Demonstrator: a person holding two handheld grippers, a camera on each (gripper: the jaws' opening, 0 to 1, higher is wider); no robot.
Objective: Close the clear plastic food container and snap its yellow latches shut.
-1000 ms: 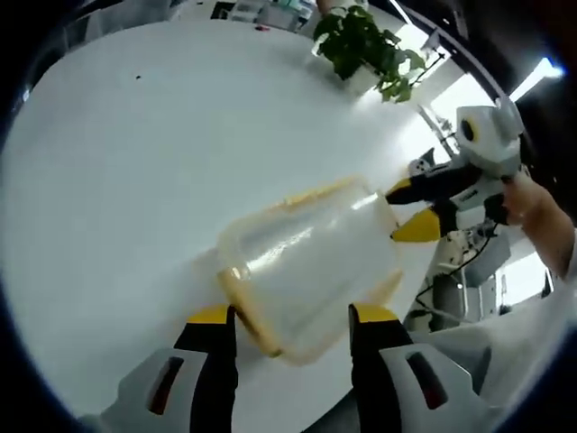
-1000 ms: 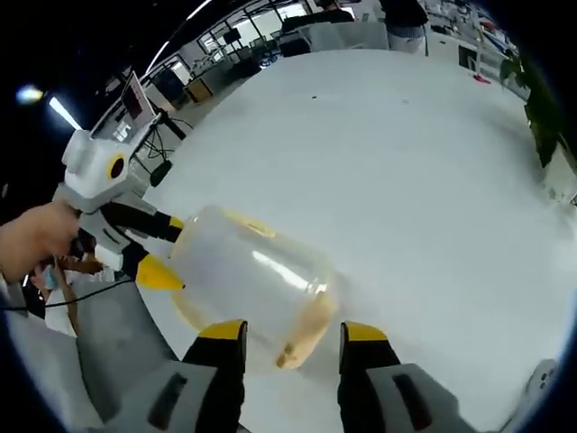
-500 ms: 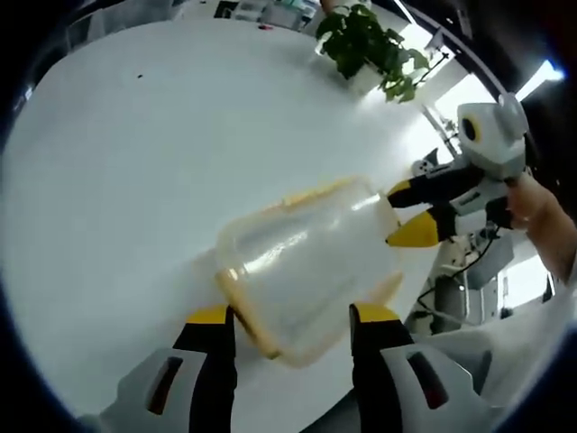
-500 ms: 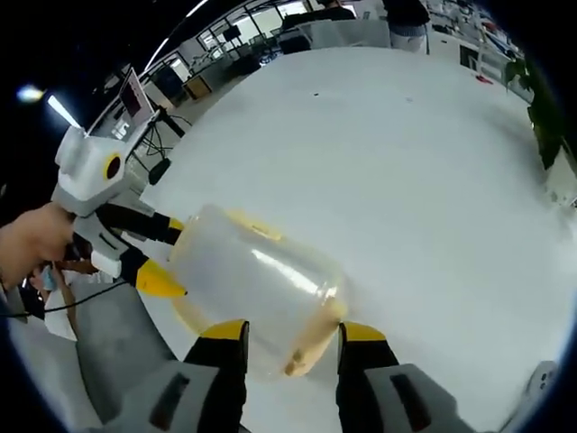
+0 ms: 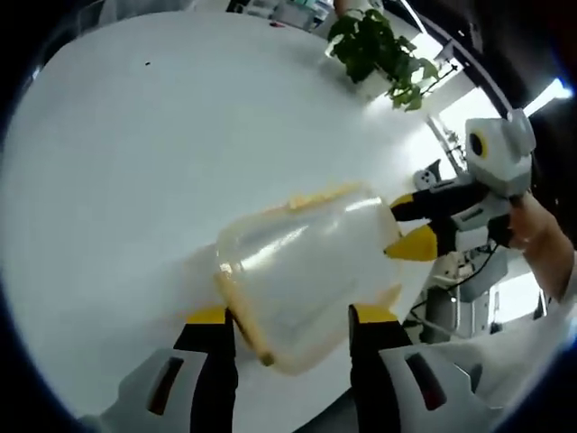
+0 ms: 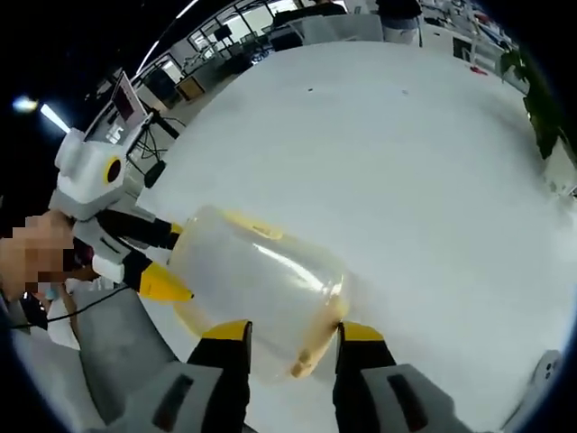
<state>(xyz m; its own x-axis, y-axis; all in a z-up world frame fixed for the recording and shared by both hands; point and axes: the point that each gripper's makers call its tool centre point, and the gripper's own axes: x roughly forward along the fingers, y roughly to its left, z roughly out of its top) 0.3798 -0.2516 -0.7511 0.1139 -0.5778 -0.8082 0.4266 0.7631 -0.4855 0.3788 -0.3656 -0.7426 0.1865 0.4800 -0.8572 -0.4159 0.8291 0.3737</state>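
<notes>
I have the container (image 5: 302, 271) clamped end-to-end by left gripper (image 5: 293, 325) and right gripper (image 6: 293, 336); next, press its yellow latches shut.

White worktop (image 5: 135, 180) in an open office.

A leafy green plant (image 5: 379, 50) in a white pot stands at the worktop's far edge in the left gripper view; its leaves (image 6: 541, 104) edge into the right gripper view. Beyond the worktop in the right gripper view stand desks with a monitor (image 6: 124, 95), chairs and ceiling strip lights (image 6: 52, 117). Grey floor (image 6: 108, 347) lies beside the worktop.
</notes>
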